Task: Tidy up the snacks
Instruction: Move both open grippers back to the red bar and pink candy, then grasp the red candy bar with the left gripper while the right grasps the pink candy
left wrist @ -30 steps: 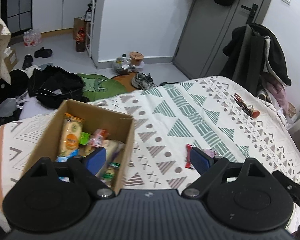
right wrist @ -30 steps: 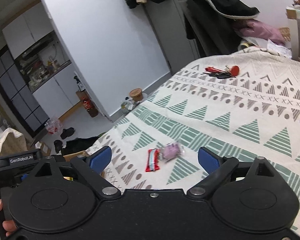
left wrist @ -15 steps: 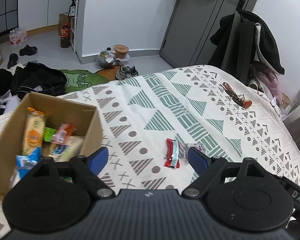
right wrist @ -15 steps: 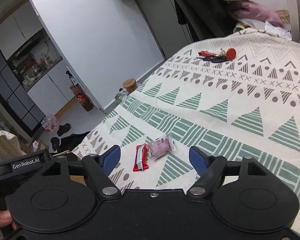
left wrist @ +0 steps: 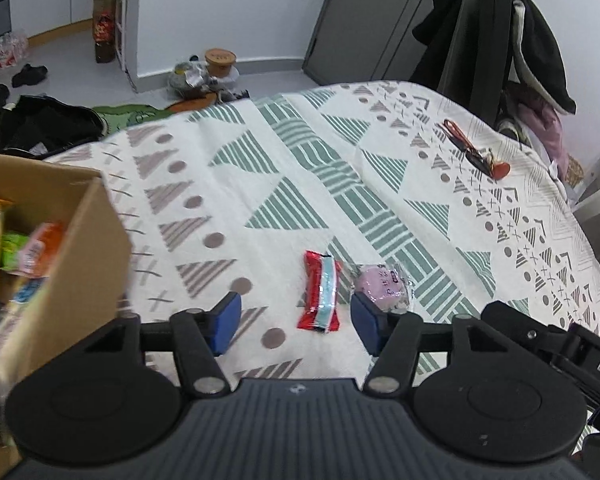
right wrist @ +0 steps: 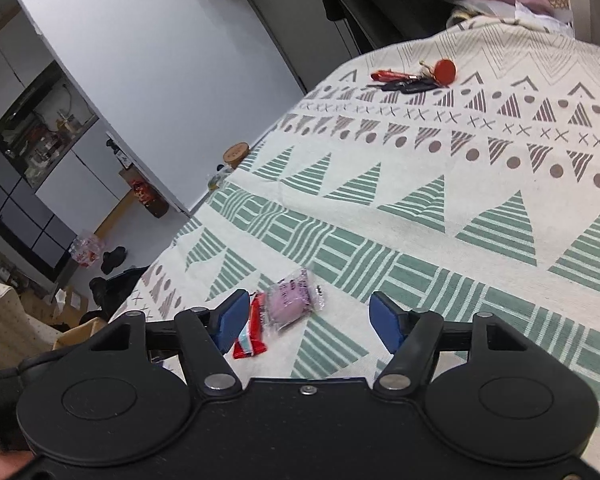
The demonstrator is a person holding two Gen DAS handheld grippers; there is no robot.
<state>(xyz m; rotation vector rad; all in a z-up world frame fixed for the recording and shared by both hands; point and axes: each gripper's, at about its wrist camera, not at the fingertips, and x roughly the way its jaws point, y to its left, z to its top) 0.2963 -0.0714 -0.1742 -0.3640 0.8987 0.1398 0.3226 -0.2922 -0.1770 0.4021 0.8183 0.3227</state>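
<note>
A red snack bar (left wrist: 319, 291) (right wrist: 252, 333) and a pink wrapped sweet (left wrist: 381, 288) (right wrist: 292, 302) lie side by side on the patterned bedspread (left wrist: 300, 184). My left gripper (left wrist: 296, 322) hovers open just above and in front of the red bar, which sits between its blue pads. My right gripper (right wrist: 307, 322) is open too, low over the bed, with the pink sweet just beyond its left pad. A cardboard box (left wrist: 80, 264) holding several snack packs stands at the left in the left wrist view.
A bunch of keys with a red tag (left wrist: 475, 152) (right wrist: 415, 76) lies farther back on the bed. Clothes hang on a rack (left wrist: 511, 40) behind the bed. Bags, shoes and bottles litter the floor (left wrist: 60, 64) beyond the bed's far edge.
My left gripper has swung right, away from above the box, to the two snacks. My right gripper has closed in on the same snacks and dropped lower.
</note>
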